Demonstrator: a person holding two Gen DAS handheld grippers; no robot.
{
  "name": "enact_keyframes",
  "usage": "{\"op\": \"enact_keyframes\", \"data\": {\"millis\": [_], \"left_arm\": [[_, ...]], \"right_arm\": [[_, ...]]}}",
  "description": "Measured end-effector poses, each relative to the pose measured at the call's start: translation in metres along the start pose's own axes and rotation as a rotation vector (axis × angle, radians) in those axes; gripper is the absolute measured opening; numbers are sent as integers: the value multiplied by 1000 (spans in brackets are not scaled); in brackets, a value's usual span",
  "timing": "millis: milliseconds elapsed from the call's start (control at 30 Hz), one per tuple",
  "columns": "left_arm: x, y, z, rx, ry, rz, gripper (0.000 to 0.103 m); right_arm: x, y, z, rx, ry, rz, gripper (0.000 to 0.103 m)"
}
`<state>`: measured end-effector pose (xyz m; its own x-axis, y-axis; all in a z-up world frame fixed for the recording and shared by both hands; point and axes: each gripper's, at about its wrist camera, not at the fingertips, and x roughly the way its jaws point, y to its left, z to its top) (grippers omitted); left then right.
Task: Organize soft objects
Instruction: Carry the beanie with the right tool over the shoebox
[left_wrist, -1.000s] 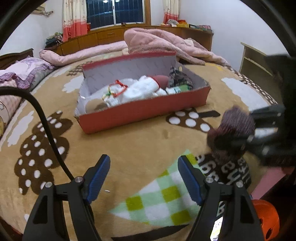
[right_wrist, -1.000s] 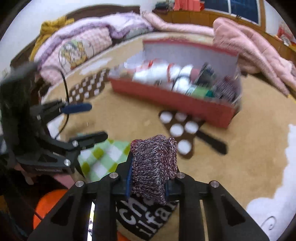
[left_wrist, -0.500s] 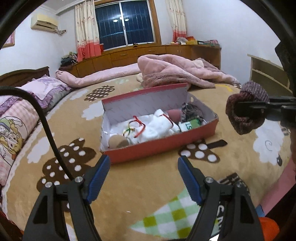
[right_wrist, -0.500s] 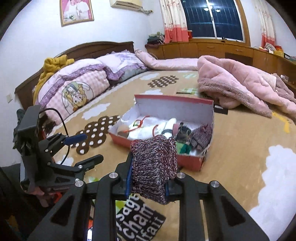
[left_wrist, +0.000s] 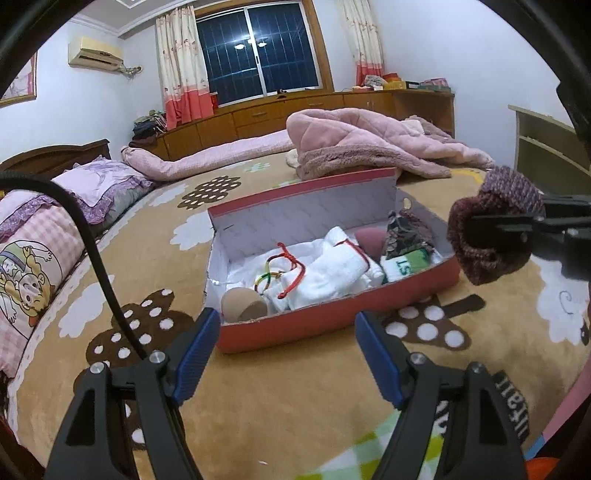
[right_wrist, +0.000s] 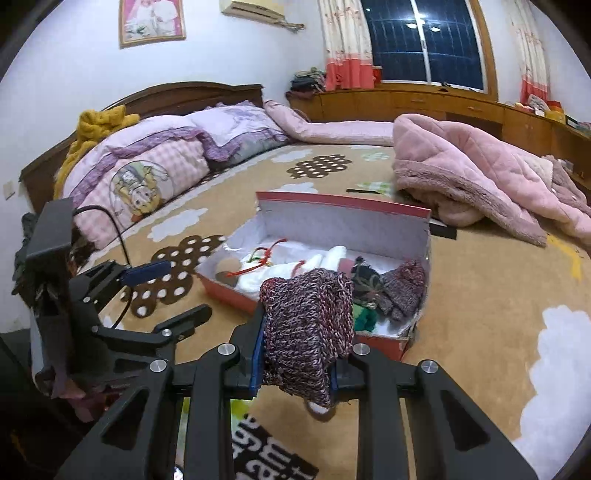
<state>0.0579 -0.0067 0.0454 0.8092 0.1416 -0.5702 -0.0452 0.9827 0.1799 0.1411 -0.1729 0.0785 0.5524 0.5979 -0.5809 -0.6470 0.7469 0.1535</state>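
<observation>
Left hand-held gripper wide and empty; right hand-held gripper clamped on a knitted item, both facing the red box on the bed.

The left hand-held gripper (left_wrist: 286, 354) has its blue pads (left_wrist: 194, 350) spread wide with nothing between them. Directly ahead of it, on the tan patterned blanket (left_wrist: 295, 402), lies the red box (left_wrist: 332, 321), open-topped and holding white cloth (left_wrist: 332, 273), a coloured cord (left_wrist: 284, 266) and a dark patterned bundle (left_wrist: 402, 236). To the right of the left unit, the right hand-held gripper (right_wrist: 295, 365) has its jaws narrow, pressed on a maroon knitted item (right_wrist: 306, 325), which hangs clear of the blanket. The box (right_wrist: 369, 339) sits just beyond that item. A pink quilt (right_wrist: 472, 177) lies farther ahead, to the right.
</observation>
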Motion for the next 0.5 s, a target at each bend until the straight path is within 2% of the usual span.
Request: {"op": "enact_keyframes", "data": {"millis": [200, 500], "left_arm": [[7, 4, 2, -22, -9, 4, 79], [29, 8, 0, -48, 6, -6, 79]], "right_arm": [[11, -12, 1, 39, -15, -10, 26], [30, -20, -1, 46, -22, -71, 26]]}}
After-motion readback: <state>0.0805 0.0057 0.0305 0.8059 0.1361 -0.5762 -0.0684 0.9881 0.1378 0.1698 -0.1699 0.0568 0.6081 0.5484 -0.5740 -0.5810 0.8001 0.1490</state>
